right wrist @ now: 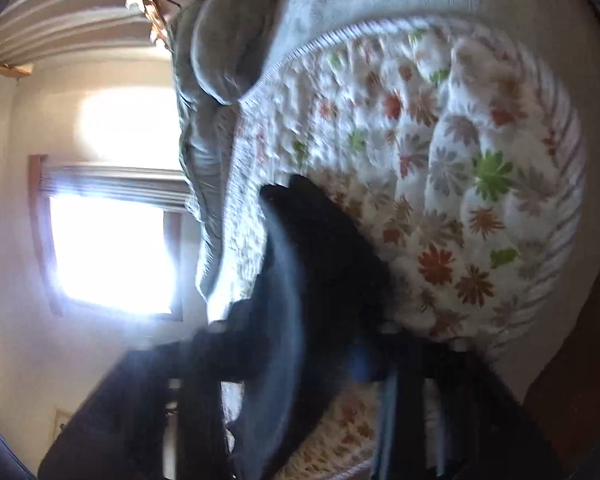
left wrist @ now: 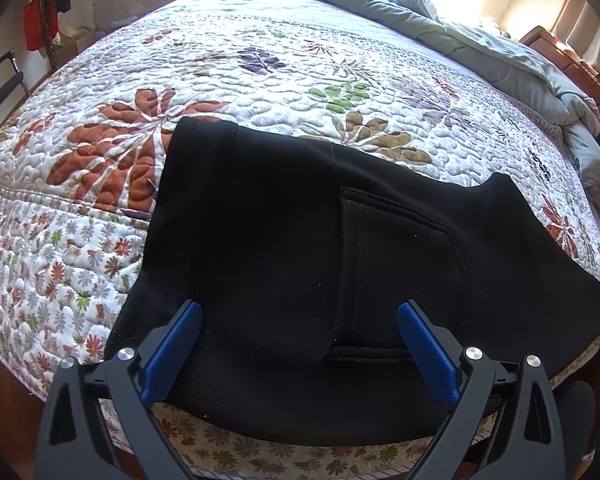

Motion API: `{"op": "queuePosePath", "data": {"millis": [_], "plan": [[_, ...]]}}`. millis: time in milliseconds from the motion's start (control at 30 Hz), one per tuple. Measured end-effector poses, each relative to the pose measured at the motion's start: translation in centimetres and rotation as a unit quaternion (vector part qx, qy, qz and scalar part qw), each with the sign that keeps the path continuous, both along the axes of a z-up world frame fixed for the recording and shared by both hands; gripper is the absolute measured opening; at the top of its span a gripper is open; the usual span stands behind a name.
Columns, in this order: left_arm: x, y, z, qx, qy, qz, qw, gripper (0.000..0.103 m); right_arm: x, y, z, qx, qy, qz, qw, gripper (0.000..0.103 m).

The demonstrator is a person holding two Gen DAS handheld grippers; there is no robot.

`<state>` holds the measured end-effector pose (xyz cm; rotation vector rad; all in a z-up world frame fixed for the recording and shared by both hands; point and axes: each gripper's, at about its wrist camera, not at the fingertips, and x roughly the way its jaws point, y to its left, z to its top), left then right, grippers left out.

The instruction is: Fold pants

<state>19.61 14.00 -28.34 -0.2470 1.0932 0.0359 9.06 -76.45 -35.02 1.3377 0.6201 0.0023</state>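
Black pants (left wrist: 300,248) lie folded on a floral quilted bedspread (left wrist: 220,64), directly ahead of and beneath the left gripper (left wrist: 300,344), whose blue-padded jaws stand wide apart above the cloth with a back pocket (left wrist: 396,232) between them. A grey duvet (left wrist: 480,44) is bunched well beyond the jaws. The right wrist view is tilted and blurred: the right gripper (right wrist: 364,360) is at the pants (right wrist: 320,264), but whether its jaws clamp them cannot be told. No containers or writing are visible.
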Motion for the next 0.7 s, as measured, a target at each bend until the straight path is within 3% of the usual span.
{"op": "queuePosePath", "data": {"millis": [100, 233, 467, 700], "plan": [[0.0, 0.1, 0.0, -0.003, -0.001, 0.001, 1.0, 0.099, 0.3, 0.1, 0.4, -0.012, 0.007, 0.003, 1.0, 0.011], [-0.2, 0.2, 0.1, -0.008, -0.003, 0.006, 1.0, 0.099, 1.1, 0.8, 2.9, -0.041, 0.011, 0.01, 0.999, 0.01], [-0.7, 0.4, 0.4, -0.017, -0.014, 0.011, 0.9997, 0.099, 2.0, 3.5, 9.6, -0.122, 0.014, 0.02, 0.992, 0.01], [-1.6, 1.0, 1.0, -0.04, -0.041, 0.021, 0.9982, 0.099, 1.7, 7.8, 16.7, -0.217, 0.005, 0.03, 0.976, 0.009]]}}
